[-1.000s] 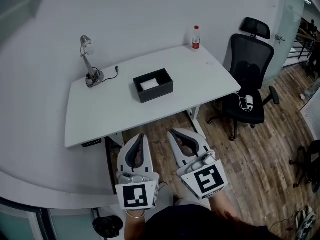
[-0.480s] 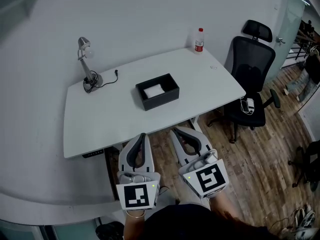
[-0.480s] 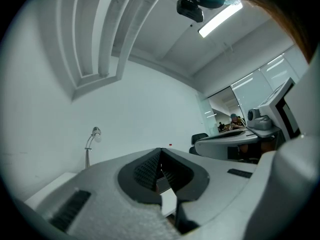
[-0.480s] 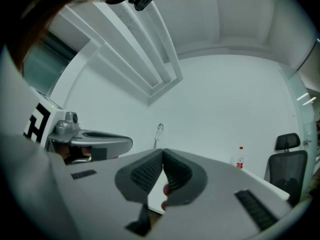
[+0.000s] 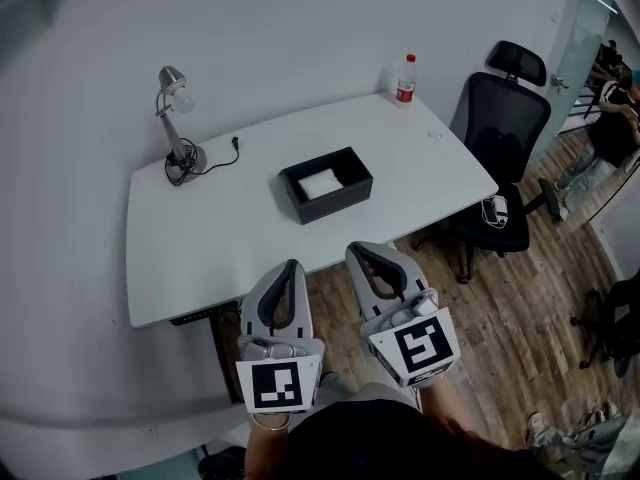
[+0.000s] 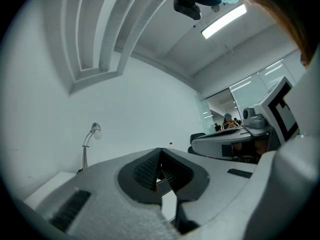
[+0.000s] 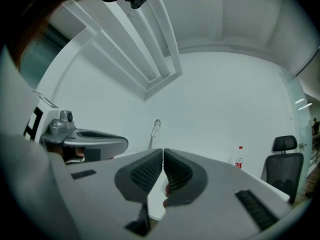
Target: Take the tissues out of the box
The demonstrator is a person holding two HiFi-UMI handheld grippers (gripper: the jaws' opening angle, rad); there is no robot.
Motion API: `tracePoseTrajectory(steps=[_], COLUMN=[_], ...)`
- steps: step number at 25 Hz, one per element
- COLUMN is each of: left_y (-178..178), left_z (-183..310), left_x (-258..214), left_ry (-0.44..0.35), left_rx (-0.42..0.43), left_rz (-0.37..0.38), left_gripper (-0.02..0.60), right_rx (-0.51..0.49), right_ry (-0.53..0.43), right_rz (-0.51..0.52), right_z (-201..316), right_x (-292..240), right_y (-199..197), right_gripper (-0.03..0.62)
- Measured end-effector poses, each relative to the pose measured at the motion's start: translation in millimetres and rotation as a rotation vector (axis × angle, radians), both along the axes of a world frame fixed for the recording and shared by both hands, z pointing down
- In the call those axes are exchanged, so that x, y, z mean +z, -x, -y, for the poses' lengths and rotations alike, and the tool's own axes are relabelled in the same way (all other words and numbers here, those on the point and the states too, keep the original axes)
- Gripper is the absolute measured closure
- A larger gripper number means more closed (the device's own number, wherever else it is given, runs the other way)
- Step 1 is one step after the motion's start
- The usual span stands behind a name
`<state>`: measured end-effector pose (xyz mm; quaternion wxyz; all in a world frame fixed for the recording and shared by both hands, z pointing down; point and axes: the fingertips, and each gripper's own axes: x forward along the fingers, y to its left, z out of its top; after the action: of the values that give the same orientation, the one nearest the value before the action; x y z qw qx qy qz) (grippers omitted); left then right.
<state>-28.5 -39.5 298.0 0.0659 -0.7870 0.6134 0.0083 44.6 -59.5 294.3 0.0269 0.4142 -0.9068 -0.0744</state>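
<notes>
Now left tongs (image 5: pixel 291 266) and right tongs (image 5: pixel 359 251) sit nearer the box (image 5: pixel 340 204).

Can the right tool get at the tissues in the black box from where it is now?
Probably yes, once moved forward. The right tool hangs shut short of the white table, but the black open-topped box has nothing over it and the white tissues lie exposed.

Left tool (image 6: pixel 160 154), jaws together, lamp (image 6: pixel 94 130) beyond
</notes>
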Motion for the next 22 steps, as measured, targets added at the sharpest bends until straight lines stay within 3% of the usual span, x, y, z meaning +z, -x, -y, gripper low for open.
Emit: tracePoseTrajectory(steps=[9, 22], left_y=[11, 23], left_z=[16, 49], left_x=[2, 10], left_ry=[0.012, 0.021], left_rx=[0.05, 0.058], left_rz=[-0.006, -0.016], left_gripper=[0.56, 0.56], right_rx=[0.036, 0.037], right_ry=[0.018, 0.024], right_rz=[-0.004, -0.036], right_z=[18, 55], right_x=[2, 10], right_y=[14, 24], right_gripper=[0.566, 0.517])
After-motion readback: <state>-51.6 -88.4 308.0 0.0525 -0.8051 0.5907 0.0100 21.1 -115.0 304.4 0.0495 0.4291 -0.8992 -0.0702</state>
